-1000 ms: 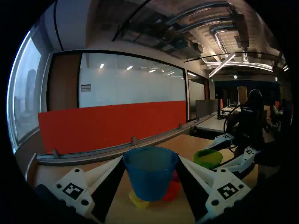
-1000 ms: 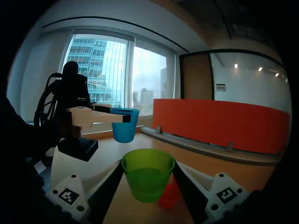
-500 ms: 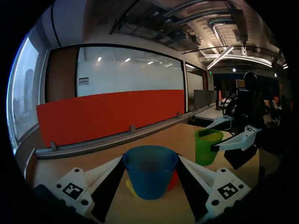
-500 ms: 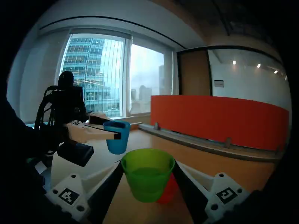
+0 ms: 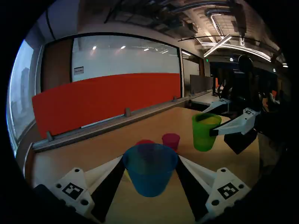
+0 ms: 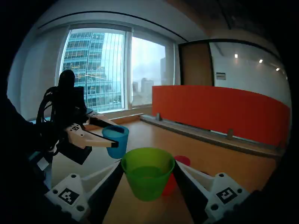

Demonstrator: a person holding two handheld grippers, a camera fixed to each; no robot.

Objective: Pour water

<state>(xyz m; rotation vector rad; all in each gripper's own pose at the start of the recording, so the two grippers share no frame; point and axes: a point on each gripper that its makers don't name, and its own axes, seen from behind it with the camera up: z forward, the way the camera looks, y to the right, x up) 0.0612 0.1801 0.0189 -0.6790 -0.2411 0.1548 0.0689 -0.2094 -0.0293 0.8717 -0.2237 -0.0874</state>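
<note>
Over the desk (image 5: 108, 143), lower and closer, nearly ready to pour.
Grips blue cup (image 5: 150, 177) in left tongs (image 5: 150, 164), green cup (image 6: 147, 181) in right tongs (image 6: 148, 168).

probably an office: desk divider (image 5: 108, 97), high-rise windows (image 6: 97, 71).

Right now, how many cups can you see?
4: a blue cup in the left claw, a green cup in the right claw, and a pink cup and red cup on the table. The held cups may hide more.
</note>
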